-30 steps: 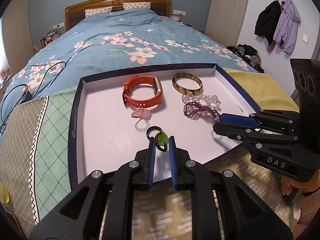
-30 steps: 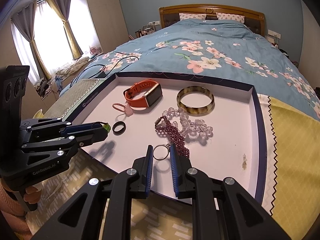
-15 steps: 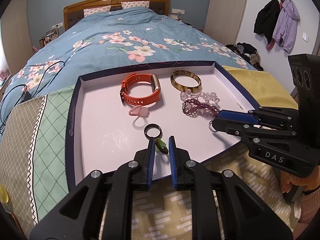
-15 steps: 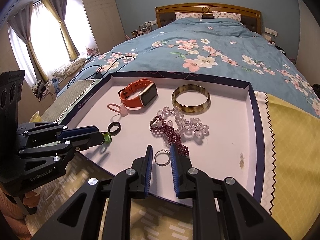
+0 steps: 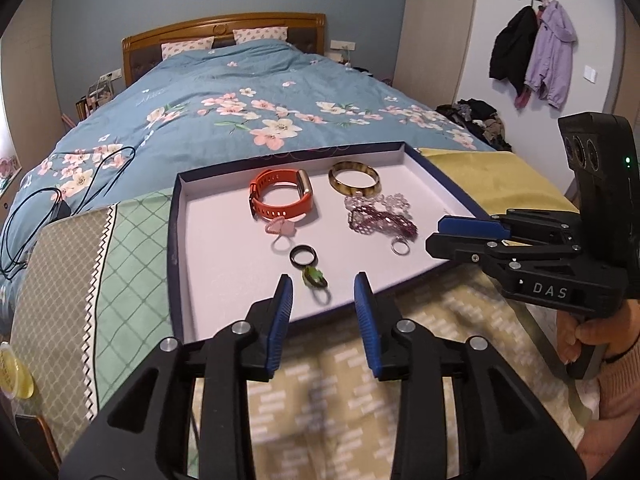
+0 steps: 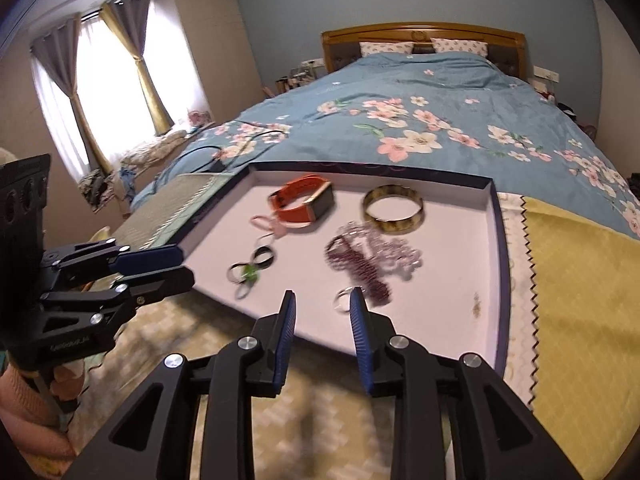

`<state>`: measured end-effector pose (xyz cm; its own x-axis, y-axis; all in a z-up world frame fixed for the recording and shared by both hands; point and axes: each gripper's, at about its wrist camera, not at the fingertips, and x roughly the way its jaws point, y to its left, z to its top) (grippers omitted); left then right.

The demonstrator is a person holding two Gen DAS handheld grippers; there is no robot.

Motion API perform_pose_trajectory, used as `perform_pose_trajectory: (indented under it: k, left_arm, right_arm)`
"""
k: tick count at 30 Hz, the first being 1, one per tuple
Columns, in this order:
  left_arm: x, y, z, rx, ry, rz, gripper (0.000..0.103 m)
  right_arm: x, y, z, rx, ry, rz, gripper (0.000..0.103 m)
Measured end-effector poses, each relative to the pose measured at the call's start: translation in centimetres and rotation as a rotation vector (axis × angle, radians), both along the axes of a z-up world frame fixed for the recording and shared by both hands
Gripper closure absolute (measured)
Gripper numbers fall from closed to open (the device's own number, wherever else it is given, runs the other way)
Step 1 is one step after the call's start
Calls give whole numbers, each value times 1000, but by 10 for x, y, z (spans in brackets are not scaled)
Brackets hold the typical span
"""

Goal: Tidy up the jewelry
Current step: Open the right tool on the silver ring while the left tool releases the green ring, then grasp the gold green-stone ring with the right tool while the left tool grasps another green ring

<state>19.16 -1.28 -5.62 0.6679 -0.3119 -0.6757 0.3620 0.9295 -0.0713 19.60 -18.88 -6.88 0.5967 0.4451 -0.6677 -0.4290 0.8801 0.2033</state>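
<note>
A white tray with a dark blue rim [image 5: 173, 240] [image 6: 496, 240] lies on the foot of the bed. In it lie an orange watch [image 5: 280, 196] [image 6: 304, 204], a tortoiseshell bangle [image 5: 354, 178] [image 6: 394, 208], clear and purple bead bracelets [image 5: 380, 218] [image 6: 360, 260], a pink ring [image 5: 280, 228], a black ring [image 5: 304, 257] [image 6: 264, 257], a green-stone ring [image 5: 315, 279] [image 6: 246, 276] and a silver ring [image 5: 400, 247] [image 6: 345, 298]. My left gripper [image 5: 323, 286] [image 6: 178, 262] is open and empty, just short of the green ring. My right gripper [image 6: 323, 304] [image 5: 434, 236] is open and empty, just short of the silver ring.
The tray rests on patterned cloths: green and grey [image 5: 80, 264] at the left, yellow [image 6: 580, 300] at the right. The blue floral duvet [image 5: 248, 104] lies beyond. Black cables [image 5: 48, 204] trail at the left. Coats [image 5: 536, 52] hang on the right wall.
Both grippers have opened and drawn back. The left let go of the green-stone ring and the right let go of the silver ring; both rings now lie in the tray.
</note>
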Motion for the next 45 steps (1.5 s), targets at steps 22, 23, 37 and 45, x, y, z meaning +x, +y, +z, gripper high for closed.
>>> perform_pose_trajectory:
  k: [22, 23, 37, 45]
  left_arm:
    - [-49, -2, -25, 9, 62, -71, 69]
    - [-49, -3, -26, 9, 62, -75, 69]
    - [-49, -24, -35, 22, 96, -138, 65]
    - [-36, -32, -44, 28, 140, -128, 69]
  right_arm:
    - [-43, 46, -29, -112, 83, 175, 91]
    - [-43, 45, -29, -112, 84, 172, 91]
    - [-44, 19, -26, -71, 84, 95, 92]
    - [-43, 14, -28, -57, 98, 81, 92]
